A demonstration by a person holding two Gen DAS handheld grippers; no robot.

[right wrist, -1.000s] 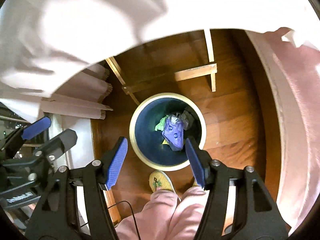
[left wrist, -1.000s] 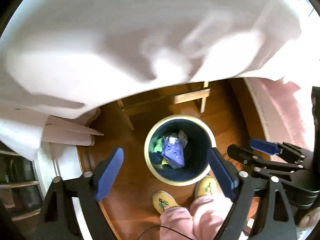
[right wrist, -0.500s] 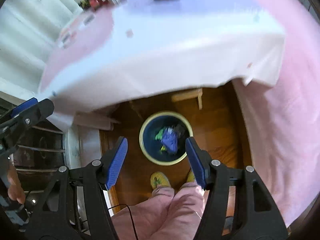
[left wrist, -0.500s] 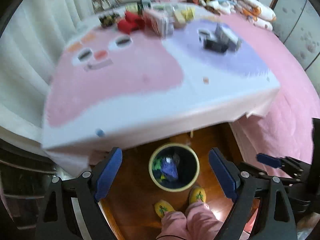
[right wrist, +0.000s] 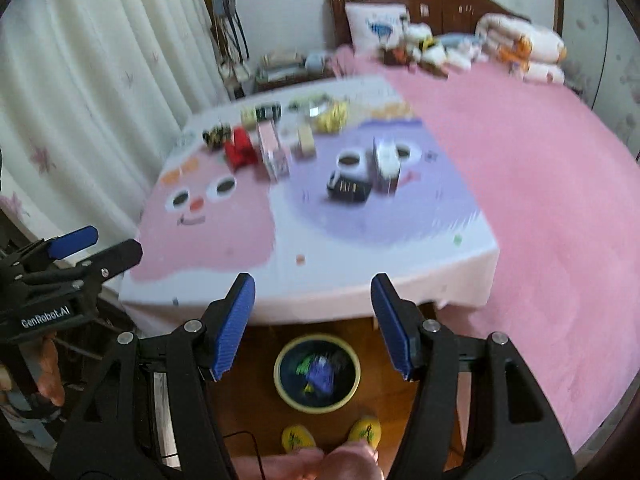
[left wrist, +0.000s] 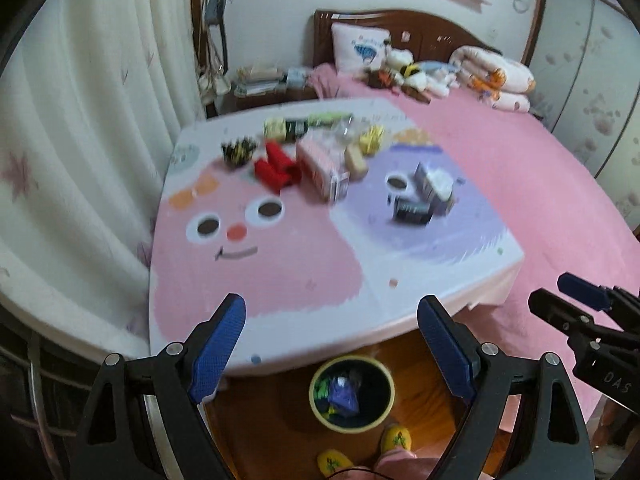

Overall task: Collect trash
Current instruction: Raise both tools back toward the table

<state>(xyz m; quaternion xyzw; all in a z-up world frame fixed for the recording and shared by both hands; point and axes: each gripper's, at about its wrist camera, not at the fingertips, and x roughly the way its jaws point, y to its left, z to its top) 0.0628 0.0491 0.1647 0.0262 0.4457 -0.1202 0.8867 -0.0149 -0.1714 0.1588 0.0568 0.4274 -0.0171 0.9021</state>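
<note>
A round bin [left wrist: 352, 424] [right wrist: 317, 404] with a cream rim stands on the wooden floor below the table's near edge, with purple and green wrappers inside. On the table [left wrist: 260, 272] [right wrist: 360, 248] lie blurred items: a red pack [left wrist: 276, 168] [right wrist: 240, 150], a pink box [left wrist: 322, 168] [right wrist: 272, 152], a black box [left wrist: 412, 212] [right wrist: 349, 190], yellow wrappers [left wrist: 372, 140] [right wrist: 332, 116]. My left gripper [left wrist: 340, 348] is open and empty, held above the table's near edge. My right gripper [right wrist: 312, 324] is open and empty too.
A pink bed [left wrist: 540, 184] [right wrist: 540, 184] with pillows and soft toys fills the right side. White curtains [left wrist: 80, 140] hang on the left. A person's pink trousers and yellow slippers [left wrist: 396, 438] [right wrist: 364, 432] stand by the bin.
Both grippers have risen and tilted up from over the bin, so the table top and bed have come into view. Both stay open and empty.
</note>
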